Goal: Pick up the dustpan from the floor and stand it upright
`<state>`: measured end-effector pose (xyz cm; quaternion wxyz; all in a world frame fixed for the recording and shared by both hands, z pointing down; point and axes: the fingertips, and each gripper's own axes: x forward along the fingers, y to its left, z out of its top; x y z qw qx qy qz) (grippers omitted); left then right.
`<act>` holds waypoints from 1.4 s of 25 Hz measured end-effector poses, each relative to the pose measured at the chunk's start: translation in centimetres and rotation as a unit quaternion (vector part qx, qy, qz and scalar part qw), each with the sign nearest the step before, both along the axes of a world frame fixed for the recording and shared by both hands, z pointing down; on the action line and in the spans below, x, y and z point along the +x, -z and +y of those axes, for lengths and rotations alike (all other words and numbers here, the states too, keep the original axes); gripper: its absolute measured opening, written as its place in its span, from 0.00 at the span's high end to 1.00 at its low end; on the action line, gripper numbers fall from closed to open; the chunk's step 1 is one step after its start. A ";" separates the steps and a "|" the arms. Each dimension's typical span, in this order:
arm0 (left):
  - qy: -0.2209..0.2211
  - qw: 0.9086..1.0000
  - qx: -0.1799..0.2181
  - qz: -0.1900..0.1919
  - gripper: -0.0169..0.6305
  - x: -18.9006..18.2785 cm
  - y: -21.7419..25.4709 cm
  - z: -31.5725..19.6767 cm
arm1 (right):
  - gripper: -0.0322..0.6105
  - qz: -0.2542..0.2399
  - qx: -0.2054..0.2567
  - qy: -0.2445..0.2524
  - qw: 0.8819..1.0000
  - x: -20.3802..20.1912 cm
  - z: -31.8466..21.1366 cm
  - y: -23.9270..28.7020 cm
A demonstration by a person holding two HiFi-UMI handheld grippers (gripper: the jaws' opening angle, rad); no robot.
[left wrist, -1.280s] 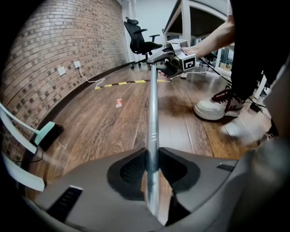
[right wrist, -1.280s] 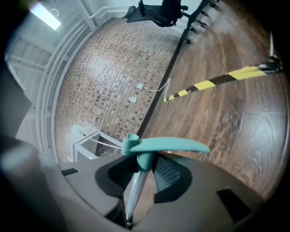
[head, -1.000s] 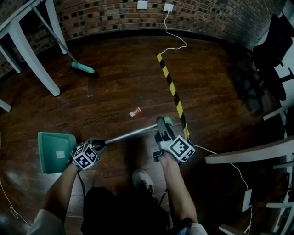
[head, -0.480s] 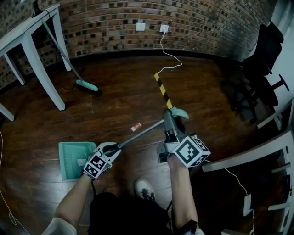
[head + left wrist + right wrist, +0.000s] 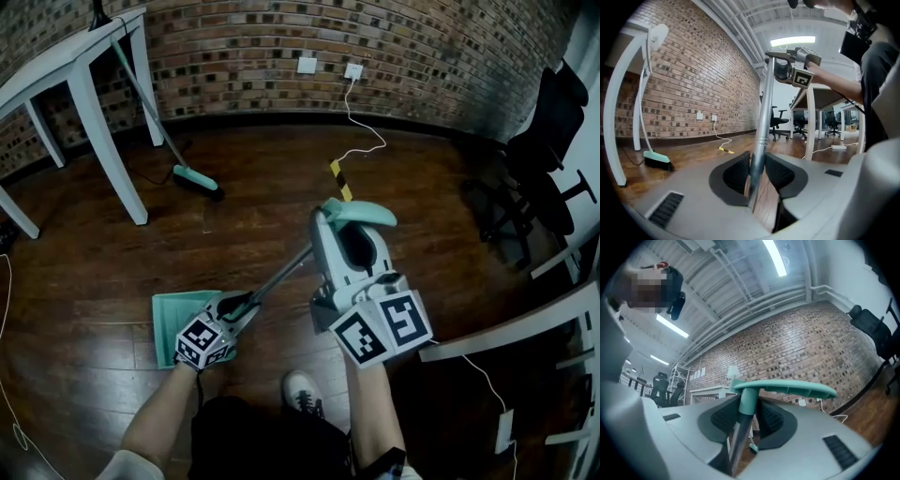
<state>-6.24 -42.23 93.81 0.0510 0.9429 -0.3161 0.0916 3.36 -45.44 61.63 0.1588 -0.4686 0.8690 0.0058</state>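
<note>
Dark wood floor [image 5: 281, 169], brick wall [image 5: 450, 47] behind. Teal dustpan [image 5: 173, 314] scoop lower left of centre, low by floor; inside partly hidden. Left gripper [image 5: 242, 303] clamps metal pole [image 5: 281, 272] low; right gripper [image 5: 339, 225] clamps pole just under teal grip [image 5: 361, 213]. Black-white square markers on marker cube [image 5: 380, 328].

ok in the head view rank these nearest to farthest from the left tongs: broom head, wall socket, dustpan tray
1. dustpan tray, just left of the left tongs
2. broom head, farther off, upper left
3. wall socket, on the brick wall, at the back
</note>
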 end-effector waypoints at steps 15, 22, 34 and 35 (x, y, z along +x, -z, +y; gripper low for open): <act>0.106 0.985 -0.054 0.123 0.76 -3.3 1.7 -0.9 | 0.78 0.107 0.080 0.057 0.989 -13.1 2.2 3.5; 0.131 0.987 -0.040 0.090 0.75 -5.3 2.2 -0.8 | 0.79 0.130 0.079 0.083 0.985 -16.9 3.9 3.6; 0.160 0.983 -0.017 0.088 0.73 -7.7 3.9 1.1 | 0.69 0.158 0.056 0.084 0.982 -14.8 4.4 1.7; 0.166 0.982 -0.014 0.086 0.73 -8.1 4.1 1.2 | 0.69 0.161 0.057 0.083 0.982 -14.5 4.5 1.6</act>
